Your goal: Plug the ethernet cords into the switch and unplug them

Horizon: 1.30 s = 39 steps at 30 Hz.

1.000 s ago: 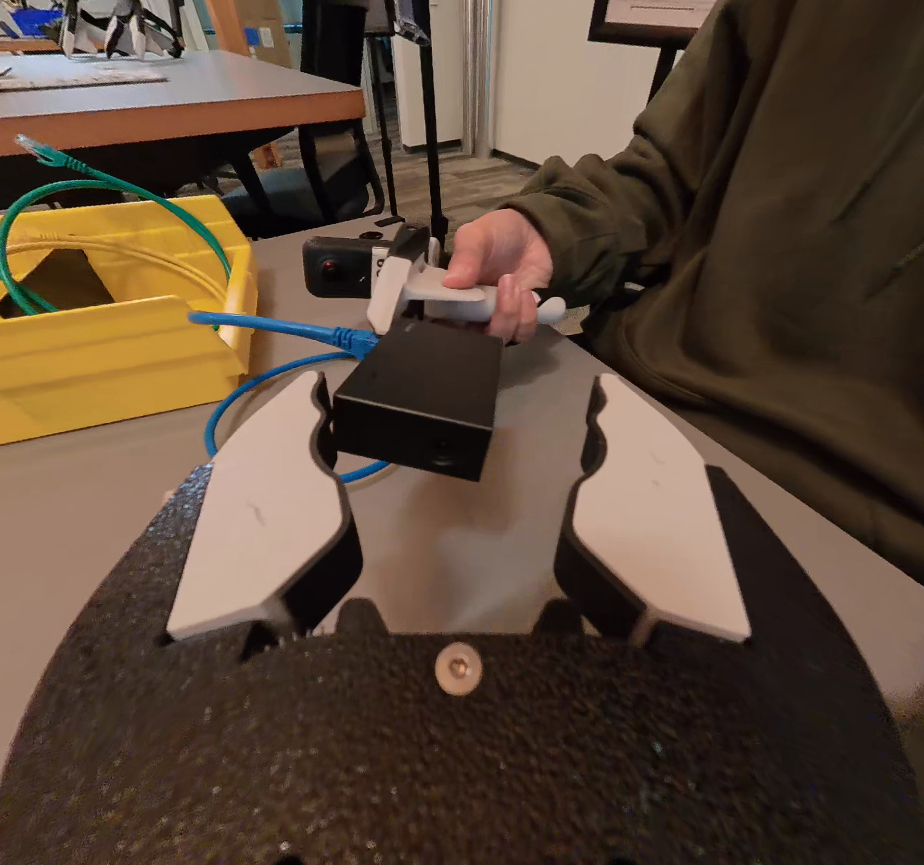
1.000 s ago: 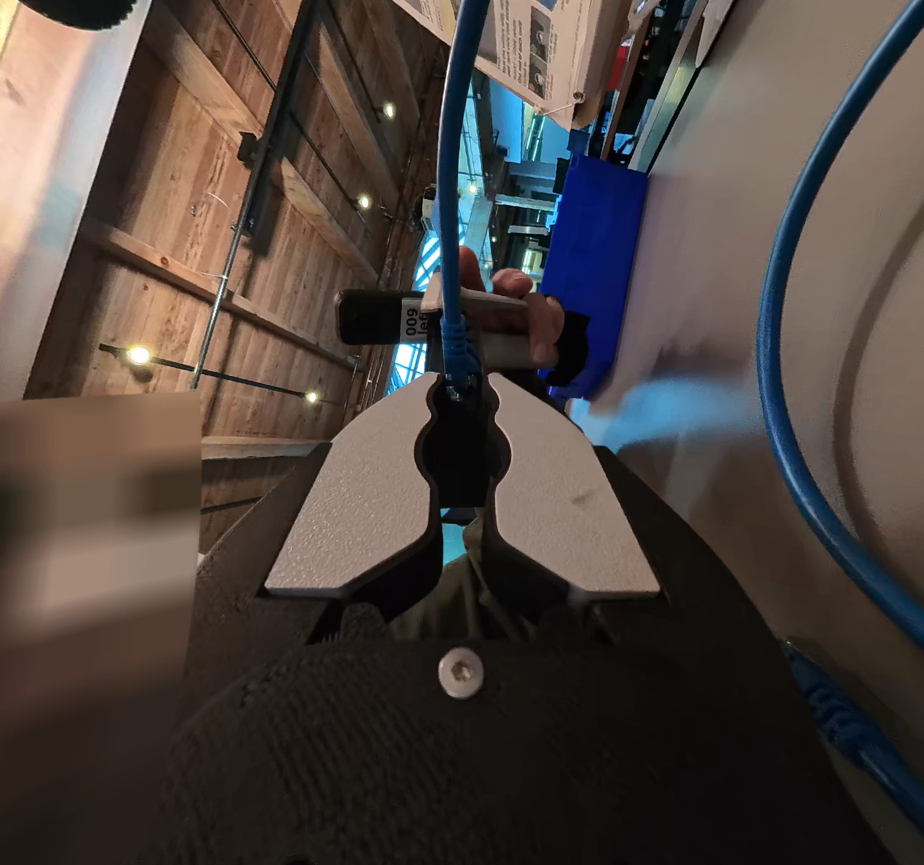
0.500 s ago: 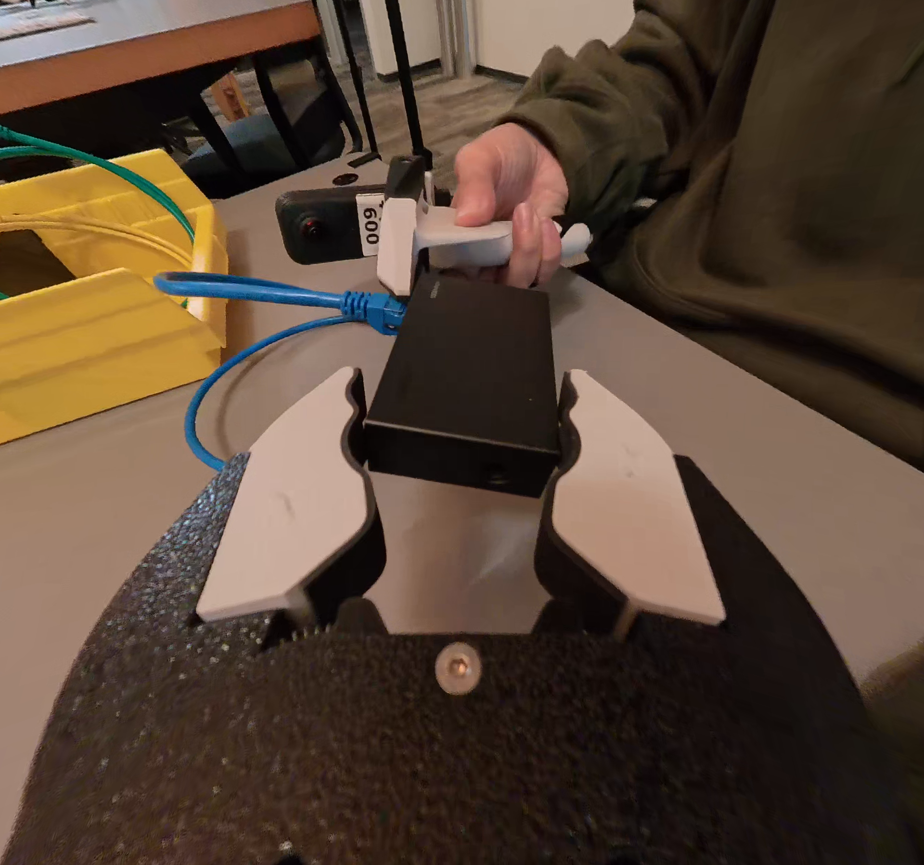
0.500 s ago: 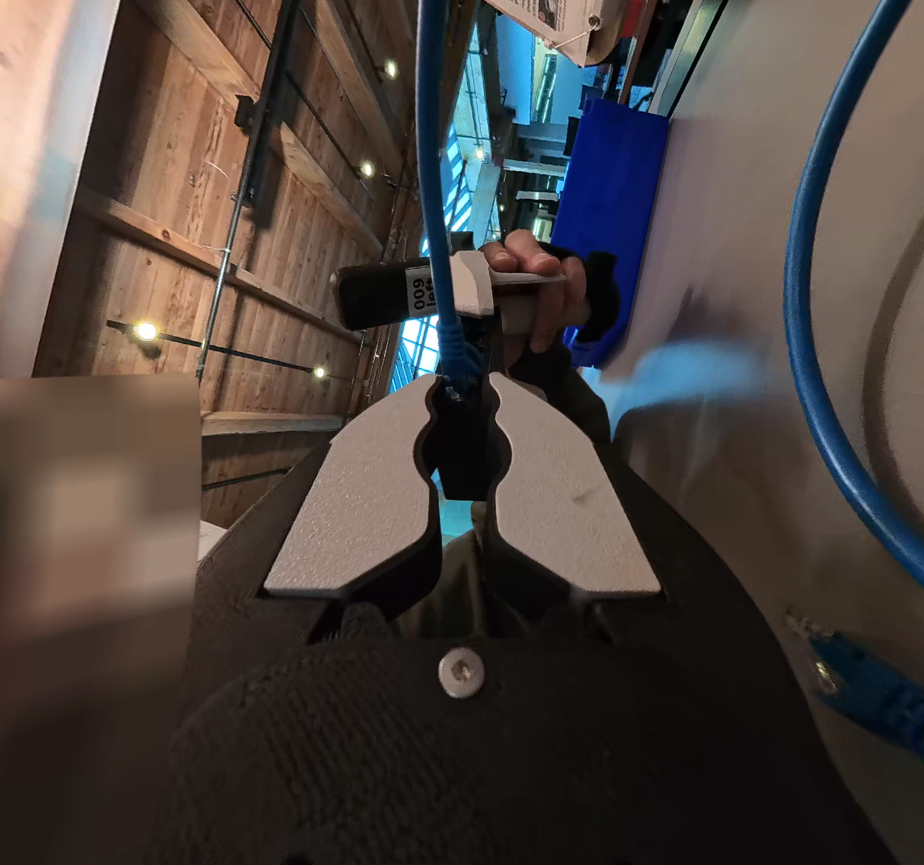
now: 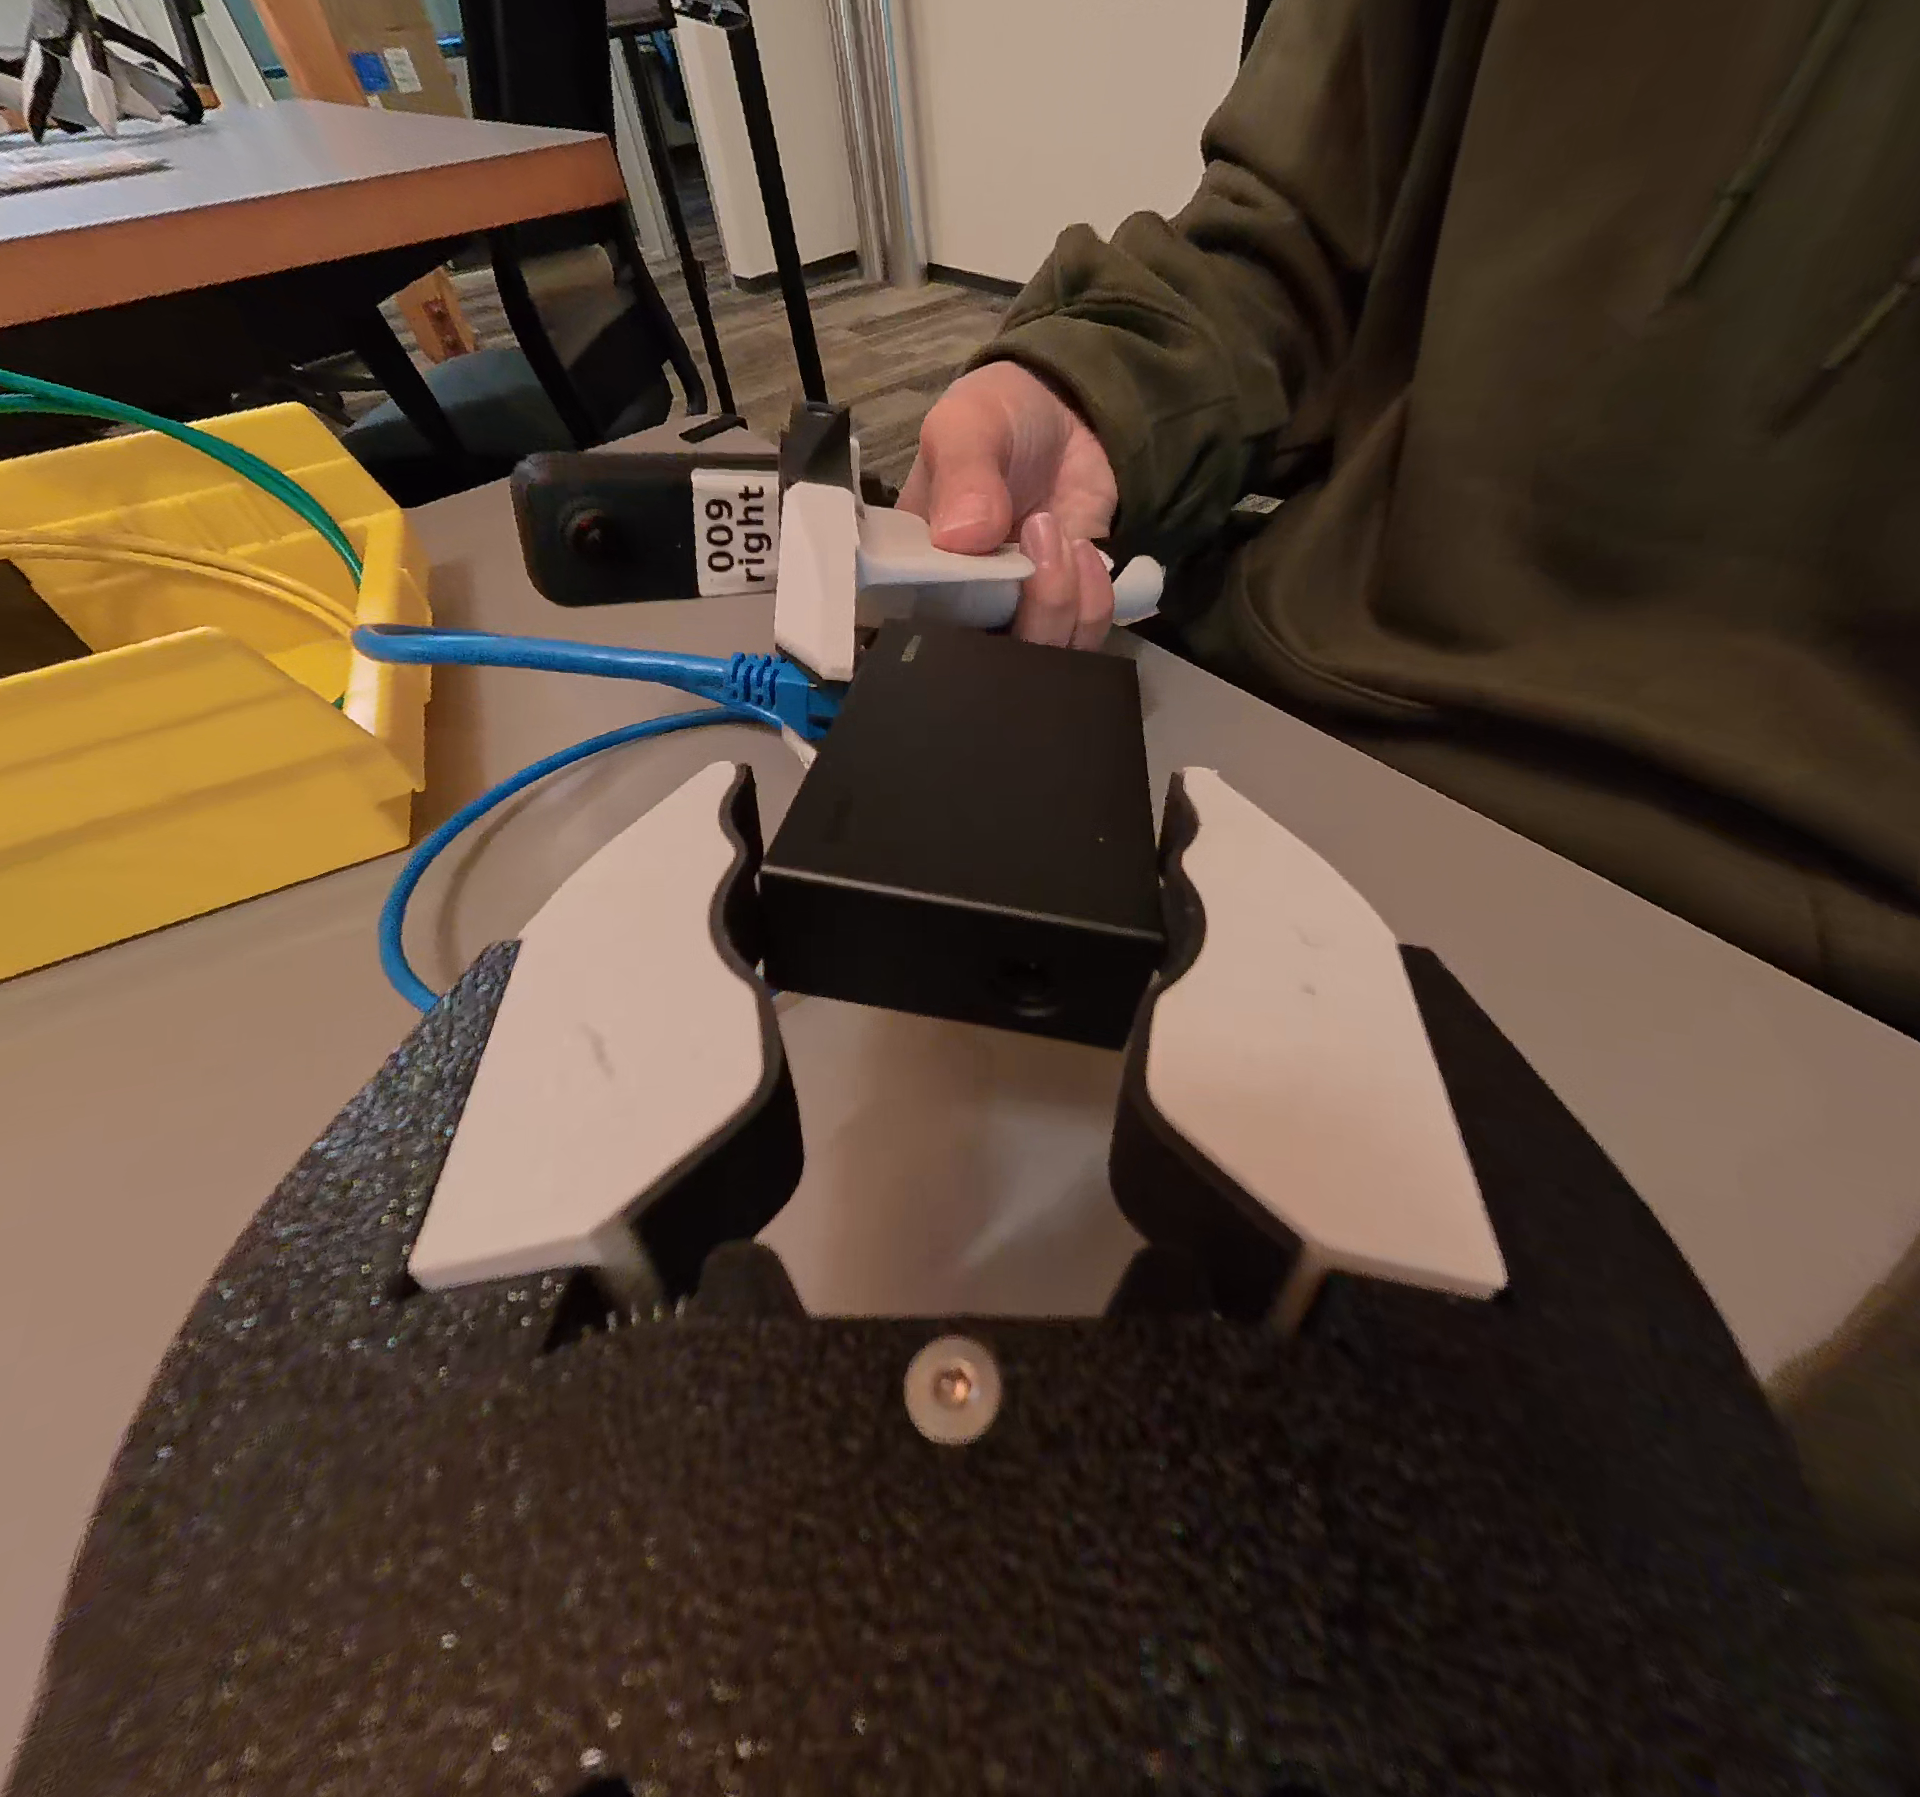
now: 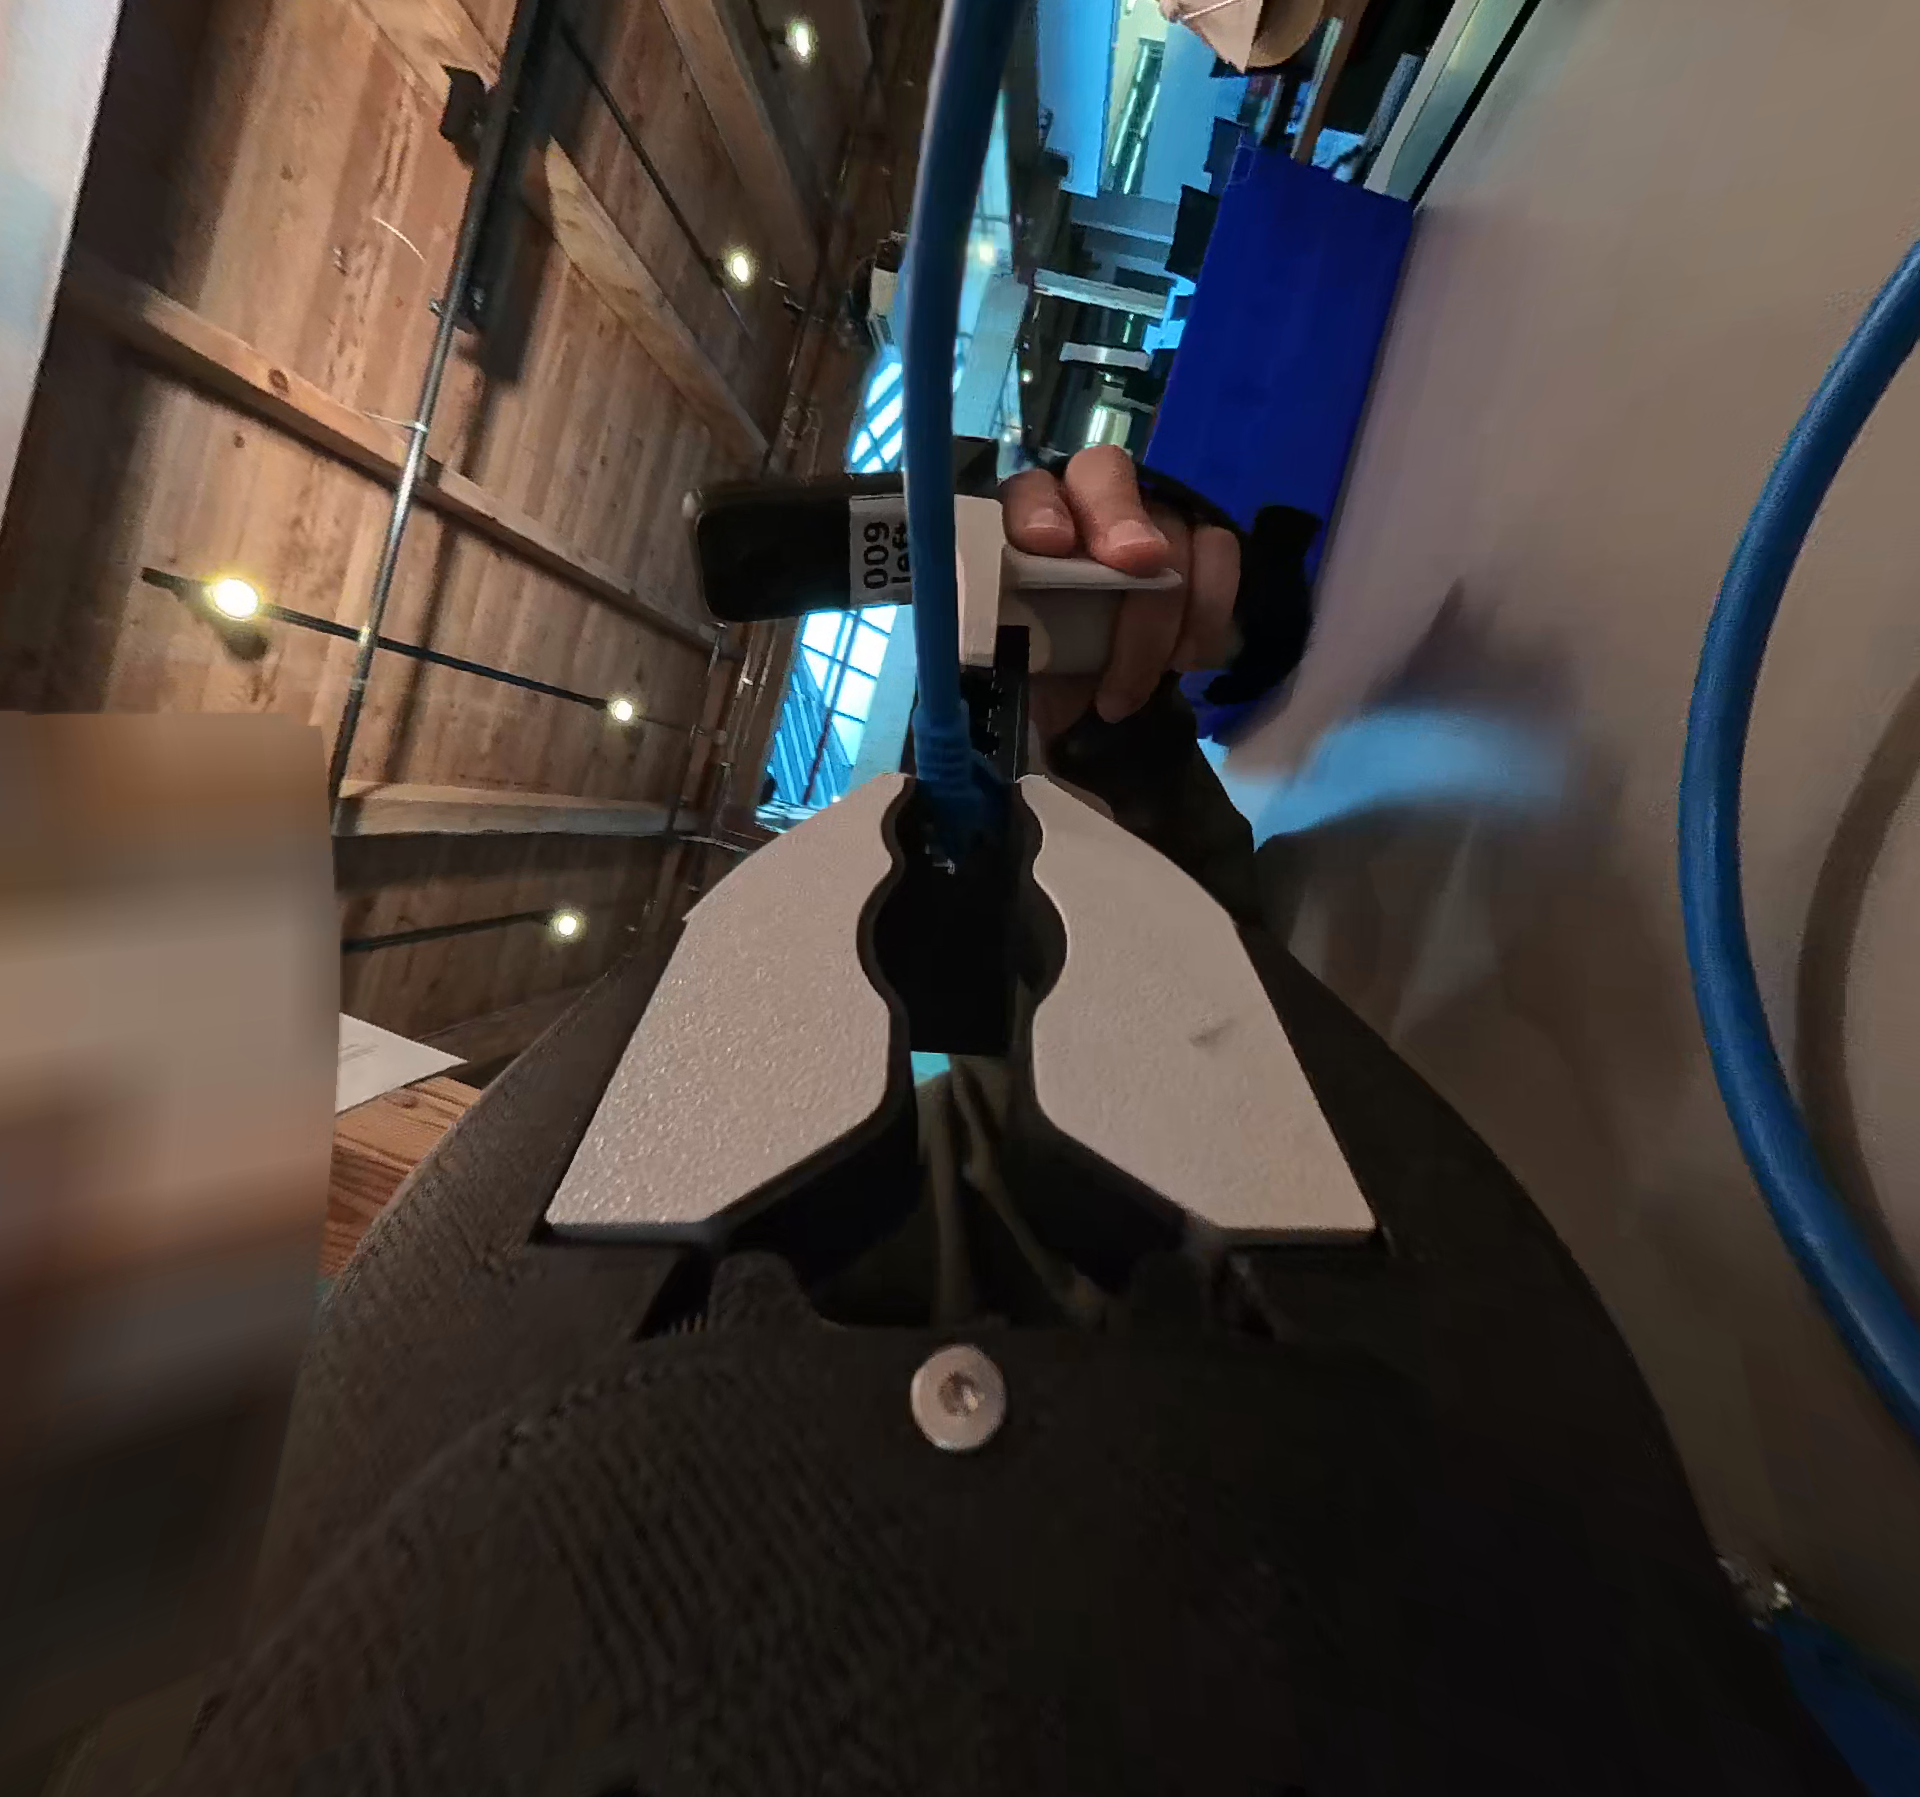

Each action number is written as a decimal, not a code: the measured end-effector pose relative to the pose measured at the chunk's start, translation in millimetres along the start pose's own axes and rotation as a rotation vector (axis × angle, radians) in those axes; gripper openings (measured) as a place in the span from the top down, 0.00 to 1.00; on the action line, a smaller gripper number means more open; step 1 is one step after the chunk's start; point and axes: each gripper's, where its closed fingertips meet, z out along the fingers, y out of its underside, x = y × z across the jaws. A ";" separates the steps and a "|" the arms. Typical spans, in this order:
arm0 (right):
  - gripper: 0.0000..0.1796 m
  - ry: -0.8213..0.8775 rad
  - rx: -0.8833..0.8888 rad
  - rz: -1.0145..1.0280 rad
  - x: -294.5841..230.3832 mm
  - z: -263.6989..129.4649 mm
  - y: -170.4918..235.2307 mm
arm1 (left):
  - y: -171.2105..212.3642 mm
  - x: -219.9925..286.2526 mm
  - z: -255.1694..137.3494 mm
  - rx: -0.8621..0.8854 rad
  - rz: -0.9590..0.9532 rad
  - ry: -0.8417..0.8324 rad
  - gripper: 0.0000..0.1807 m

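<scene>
The black switch [image 5: 987,760] is held a little above the grey table [image 5: 208,1072] between both grippers. My left gripper [image 5: 956,791] is shut on its near end, one finger on each side. My right gripper [image 5: 805,708] is rolled on its side and clamps the far left corner from above and below. In the right wrist view the right gripper [image 6: 961,791] is shut on the switch [image 6: 956,958], seen edge-on. A blue ethernet cord [image 5: 540,651] has its plug [image 5: 774,682] in the switch's left side. It also shows in the right wrist view [image 6: 935,293], running from the fingertips.
A yellow bin [image 5: 156,760] at the left holds a green cord [image 5: 208,438] and a yellow cord [image 5: 208,563]. The blue cord loops on the table [image 5: 416,874]. A person's olive sleeve [image 5: 1558,397] fills the right. A blue bin [image 6: 1278,313] stands beyond.
My left gripper was wide open and has closed onto the switch's near end. The switch has swung to lie straight between its fingers. The right gripper has stayed shut on the far corner.
</scene>
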 end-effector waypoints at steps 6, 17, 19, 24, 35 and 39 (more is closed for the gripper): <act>0.92 0.041 -0.033 -0.090 1.4 -0.8 5.0 | 3.0 3.2 0.5 -0.023 0.016 0.013 0.60; 0.92 -0.001 -0.013 -0.181 13.5 -0.2 1.3 | 7.9 -2.2 -1.1 0.016 -0.001 -0.005 0.60; 0.92 -0.034 -0.017 -0.141 14.1 0.9 2.1 | 7.7 -0.9 -1.8 0.012 0.005 -0.003 0.60; 0.92 -0.083 0.005 -0.036 11.3 2.0 2.7 | 4.1 1.0 -2.3 -0.002 0.022 -0.004 0.60; 0.91 -0.030 0.010 -0.091 4.3 1.1 2.3 | -1.7 -0.6 -5.3 0.030 0.052 -0.024 0.60; 0.90 -0.022 0.025 -0.083 7.7 0.3 2.1 | 1.4 -1.2 -4.5 0.018 0.049 -0.026 0.60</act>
